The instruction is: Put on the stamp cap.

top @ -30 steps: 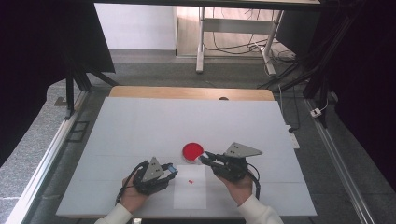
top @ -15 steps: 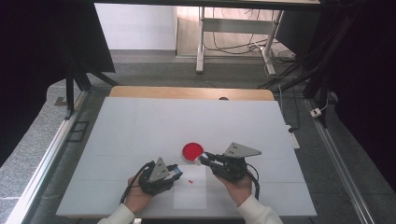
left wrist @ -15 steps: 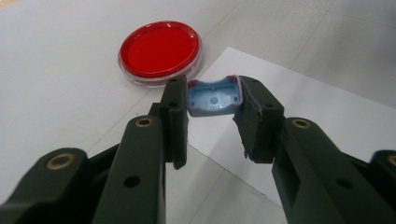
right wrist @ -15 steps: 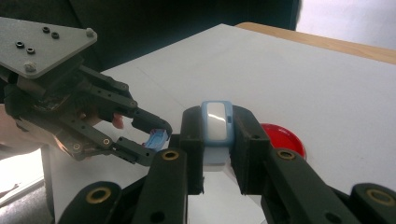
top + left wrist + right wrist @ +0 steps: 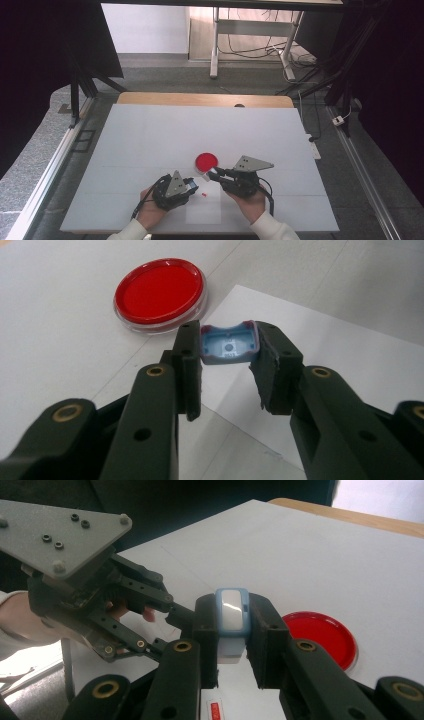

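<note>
Gripping the small blue-and-white stamp (image 5: 232,625) between the pads of my right claw (image 5: 233,640), I held it just above the white table (image 5: 150,140), beside the red ink pad (image 5: 206,161), while my left claw (image 5: 229,365) pinched its blue cap (image 5: 229,344). I judged that either shallow tip hold could slip and drop its piece onto the paper sheet (image 5: 204,210).

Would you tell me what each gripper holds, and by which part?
Left gripper: small blue cap, clamped by its two ends. Right gripper: blue-and-white stamp body, clamped by its sides.
</note>
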Available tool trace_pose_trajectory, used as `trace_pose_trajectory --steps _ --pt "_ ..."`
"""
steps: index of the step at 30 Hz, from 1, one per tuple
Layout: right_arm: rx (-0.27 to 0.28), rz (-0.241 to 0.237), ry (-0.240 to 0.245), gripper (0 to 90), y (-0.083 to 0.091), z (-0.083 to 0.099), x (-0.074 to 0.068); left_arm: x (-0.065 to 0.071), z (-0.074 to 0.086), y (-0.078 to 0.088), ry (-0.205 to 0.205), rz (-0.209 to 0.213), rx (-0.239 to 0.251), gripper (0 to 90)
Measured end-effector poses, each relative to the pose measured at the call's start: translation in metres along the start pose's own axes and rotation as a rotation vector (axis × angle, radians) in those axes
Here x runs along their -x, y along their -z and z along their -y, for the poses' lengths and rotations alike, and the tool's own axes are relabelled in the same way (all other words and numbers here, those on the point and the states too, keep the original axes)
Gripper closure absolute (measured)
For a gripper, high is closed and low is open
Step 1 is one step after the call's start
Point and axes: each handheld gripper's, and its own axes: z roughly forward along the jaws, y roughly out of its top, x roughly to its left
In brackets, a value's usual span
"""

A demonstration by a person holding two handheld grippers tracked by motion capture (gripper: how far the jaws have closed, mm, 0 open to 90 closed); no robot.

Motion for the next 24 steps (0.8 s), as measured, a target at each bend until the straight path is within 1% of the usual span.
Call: trace_pose_trajectory --steps 5,10,13,15,18,21,24 --pt "-0.017 0.013 -0.023 75.3 -0.005 0.001 -0.005 0.004 -0.004 -0.006 -0.019 -0.014 -0.009 65.5" --pt "-0.032 0.028 -0.046 75.3 -0.009 0.002 -0.008 0.006 -0.007 -0.011 -0.034 -0.012 -0.022 65.4" --pt "-0.047 0.042 -0.065 75.3 -0.012 0.002 -0.01 0.008 -0.009 -0.014 -0.037 -0.01 -0.022 65.5" --pt "-0.052 0.05 -0.073 75.3 -0.015 0.003 -0.012 0.009 -0.011 -0.015 -0.039 -0.016 -0.022 65.5" --pt "-0.073 0.072 -0.068 75.3 -0.017 0.003 -0.016 0.01 -0.012 -0.016 -0.042 -0.011 -0.021 65.5" --pt "-0.083 0.081 -0.066 75.3 -0.019 0.002 -0.019 0.011 -0.014 -0.016 -0.05 -0.018 -0.024 65.5" --pt "-0.096 0.105 -0.061 75.3 -0.021 0.001 -0.022 0.012 -0.015 -0.017 -0.044 -0.022 -0.022 65.5"
